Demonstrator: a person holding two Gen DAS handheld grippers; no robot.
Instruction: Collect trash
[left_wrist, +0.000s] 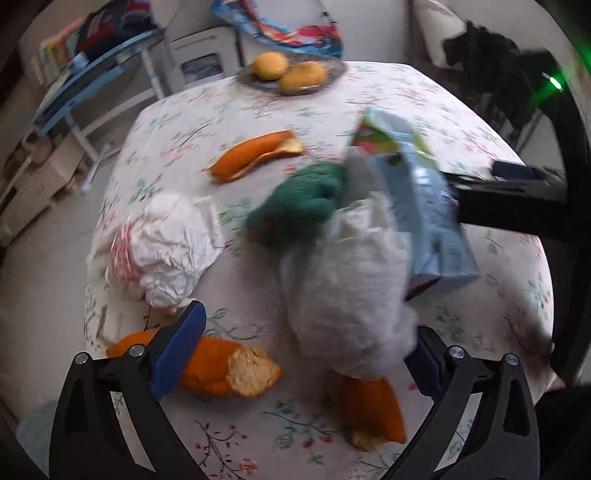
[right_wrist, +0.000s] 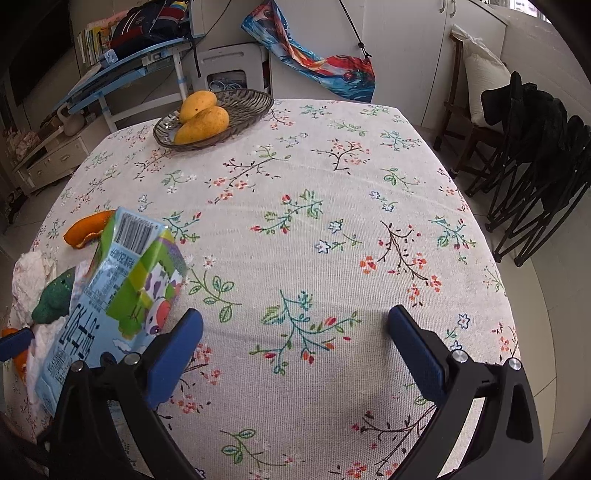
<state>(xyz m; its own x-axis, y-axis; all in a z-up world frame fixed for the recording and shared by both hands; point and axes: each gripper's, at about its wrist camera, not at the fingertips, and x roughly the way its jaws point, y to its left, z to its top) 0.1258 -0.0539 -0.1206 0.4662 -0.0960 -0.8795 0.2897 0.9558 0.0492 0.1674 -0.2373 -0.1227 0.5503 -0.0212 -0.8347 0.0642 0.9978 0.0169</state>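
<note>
My left gripper (left_wrist: 308, 319) stands open above a blurred white crumpled wad (left_wrist: 347, 295). The wad lies between the fingers, and the left pad (left_wrist: 181, 347) is apart from it. Orange peels lie at the left finger (left_wrist: 221, 365), below the wad (left_wrist: 373, 406) and further back (left_wrist: 258, 155). A green scrap (left_wrist: 299, 210) and a tilted blue-green drink carton (left_wrist: 417, 206) sit just past the wad. Another white crumpled paper (left_wrist: 162, 251) lies to the left. My right gripper (right_wrist: 295, 315) is open over bare tablecloth, with the carton (right_wrist: 110, 295) outside its left finger.
A wicker tray (right_wrist: 255, 107) with two mangoes stands at the table's far edge. Black folding chairs (right_wrist: 535, 166) stand off the table's right side, and a blue desk (right_wrist: 129, 70) at the back left. The floral tablecloth (right_wrist: 332, 221) ahead of the right gripper is bare.
</note>
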